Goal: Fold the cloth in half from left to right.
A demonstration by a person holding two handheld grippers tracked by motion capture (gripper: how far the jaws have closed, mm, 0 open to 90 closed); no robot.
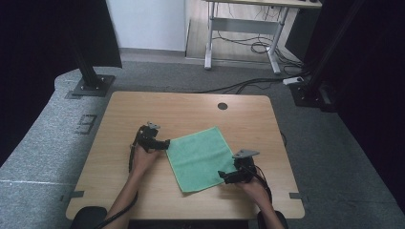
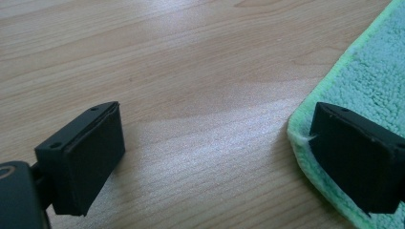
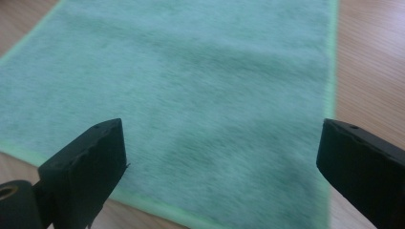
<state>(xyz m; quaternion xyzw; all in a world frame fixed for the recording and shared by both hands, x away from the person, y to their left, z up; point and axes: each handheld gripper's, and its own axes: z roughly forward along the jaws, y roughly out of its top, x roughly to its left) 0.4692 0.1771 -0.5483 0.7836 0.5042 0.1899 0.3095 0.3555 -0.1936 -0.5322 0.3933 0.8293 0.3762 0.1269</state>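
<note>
A green cloth [image 1: 199, 158] is spread flat on the wooden table [image 1: 143, 109], between the two grippers. The left gripper [image 1: 162, 144] is held at the cloth's left corner, jaws spread wide; in the left gripper view one jaw is seen over the cloth's corner hem [image 2: 305, 138], the other over bare wood. The right gripper [image 1: 223, 175] is poised at the near right edge, jaws wide apart, nothing gripped. The cloth is turned diamond-wise, one corner pointing away from the person.

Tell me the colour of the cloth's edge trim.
Light green, brighter than the cloth's teal-green pile; clearest in the right gripper view.
</note>
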